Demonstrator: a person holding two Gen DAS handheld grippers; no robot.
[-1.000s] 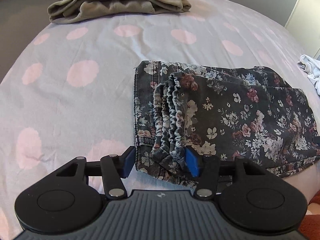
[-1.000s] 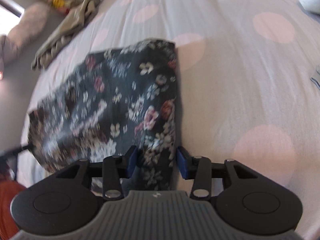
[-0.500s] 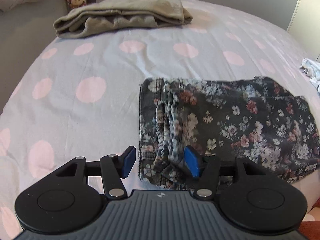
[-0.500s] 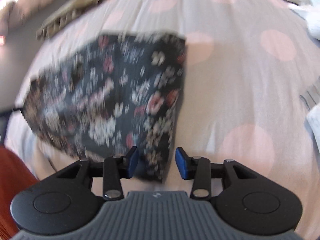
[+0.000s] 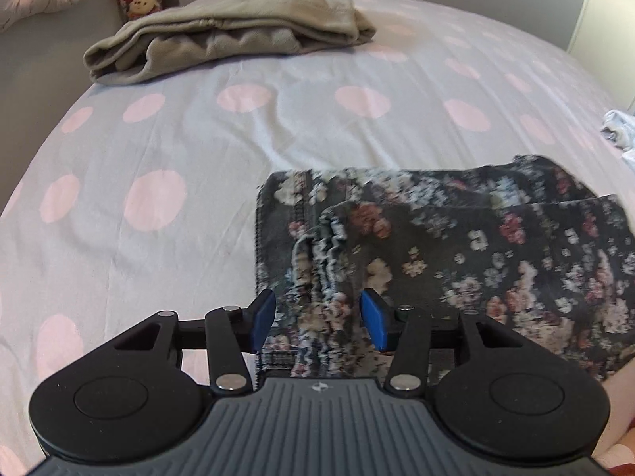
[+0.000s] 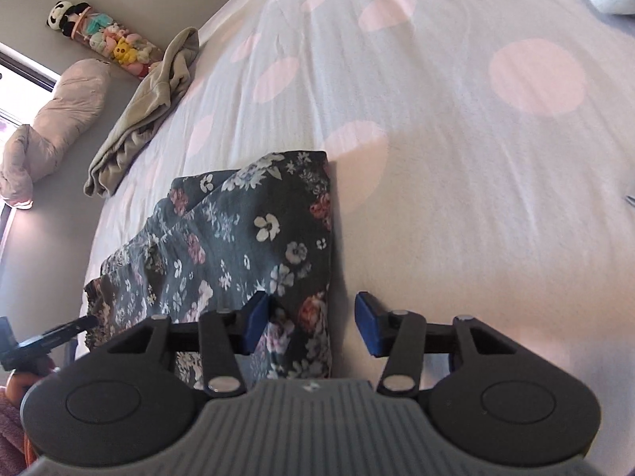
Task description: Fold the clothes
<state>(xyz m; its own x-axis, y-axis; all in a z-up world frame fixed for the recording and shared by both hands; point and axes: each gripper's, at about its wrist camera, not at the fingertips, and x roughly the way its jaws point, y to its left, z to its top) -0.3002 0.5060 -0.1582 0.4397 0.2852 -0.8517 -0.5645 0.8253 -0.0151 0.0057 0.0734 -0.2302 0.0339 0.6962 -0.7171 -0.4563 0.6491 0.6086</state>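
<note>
A dark floral garment [image 5: 456, 246] lies folded on the polka-dot bed sheet [image 5: 158, 139]. Its gathered elastic waistband [image 5: 325, 254] runs toward my left gripper [image 5: 317, 319], which is open with the waistband end lying between its blue pads [image 5: 264, 317]. In the right wrist view the same garment [image 6: 246, 230] stretches away to the left. My right gripper [image 6: 311, 323] is open and straddles the garment's near right edge, so cloth fills the left half of the gap and bare sheet the right half.
A folded beige garment [image 5: 230, 35] lies at the far edge of the bed, also in the right wrist view [image 6: 147, 111]. Plush toys [image 6: 103, 35] and a pink pillow [image 6: 51, 119] sit beyond it. White clothing [image 5: 619, 131] lies at the right.
The left gripper has drawn back along the garment and its fingers have narrowed slightly around the waistband. The right view has swung and steadied, with the garment edge still between the open fingers.
</note>
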